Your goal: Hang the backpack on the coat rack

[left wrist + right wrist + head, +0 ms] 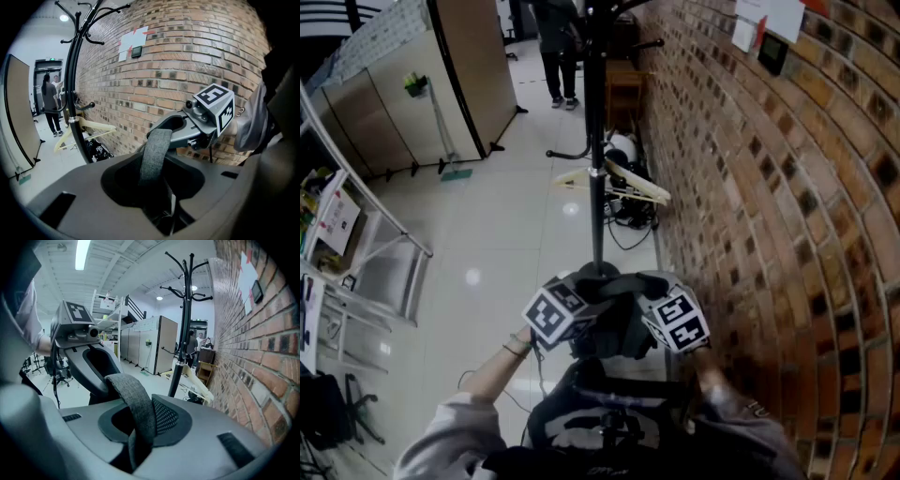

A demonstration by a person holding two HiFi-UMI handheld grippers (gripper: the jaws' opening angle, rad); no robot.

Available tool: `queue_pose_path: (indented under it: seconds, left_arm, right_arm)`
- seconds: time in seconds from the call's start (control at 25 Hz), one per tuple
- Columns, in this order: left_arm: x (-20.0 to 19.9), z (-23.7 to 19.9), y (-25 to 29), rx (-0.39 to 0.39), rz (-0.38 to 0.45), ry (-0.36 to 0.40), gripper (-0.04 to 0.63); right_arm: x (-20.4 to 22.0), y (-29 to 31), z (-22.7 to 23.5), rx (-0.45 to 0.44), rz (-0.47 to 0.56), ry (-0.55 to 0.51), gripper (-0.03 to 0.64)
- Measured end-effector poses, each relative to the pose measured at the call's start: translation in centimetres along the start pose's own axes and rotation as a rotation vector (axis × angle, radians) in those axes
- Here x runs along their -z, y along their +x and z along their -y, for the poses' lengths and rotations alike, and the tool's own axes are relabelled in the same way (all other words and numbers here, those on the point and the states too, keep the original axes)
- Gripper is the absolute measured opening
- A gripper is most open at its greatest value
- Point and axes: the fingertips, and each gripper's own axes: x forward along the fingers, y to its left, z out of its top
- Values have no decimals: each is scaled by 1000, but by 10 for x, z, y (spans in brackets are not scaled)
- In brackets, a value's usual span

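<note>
A dark backpack [609, 417] hangs low in front of me, under both grippers. Its grey woven handle [154, 154] arches between the two sets of jaws. My left gripper [581, 328] is shut on one end of that handle [133, 397], and my right gripper [647, 328] is shut on the other end. The two grippers stand close together, facing each other. The black coat rack [597, 169] stands just beyond them beside the brick wall. Its curved hooks [187, 268] are well above the handle. Where the pads meet the strap is hidden inside the jaws.
The brick wall [769, 234] runs along the right. A wooden hanger [623, 183] hangs on the rack's pole, with a bag and cables [623, 211] on the floor at its base. A person [558, 47] stands far down the aisle. Metal shelving [366, 262] stands at the left.
</note>
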Motion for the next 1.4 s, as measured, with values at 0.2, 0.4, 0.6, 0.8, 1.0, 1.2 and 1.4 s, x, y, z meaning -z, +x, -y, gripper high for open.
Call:
queue_pose_path:
  seconds: [0.2,0.4,0.6,0.8,1.0,1.2,1.4]
  left_arm:
    - [-27,-29,9,-16,40,13,143]
    - [-46,-62,20,1,61,31,143]
    - [-64,-96,28,21,71,48,143]
    - [-85,-124,34,50,85,68,143]
    - [-101,-148,37,52,77,112,143]
    - [-109,-166,38,39,71,102,143]
    - [-117,-176,45,17,69,63,143]
  right_arm:
    - [-22,15,31,19,18,-12,75]
    - [-35,38,59,45,7,-18,75]
    - [-56,59,82,68,2,-13,75]
    - [-75,75,107,108,11,-15,74]
    - [-92,88,126,124,18,-24,75]
    - [-105,99,137,105,21,-30,74]
    - [-107,109,150,68,4,-47,72]
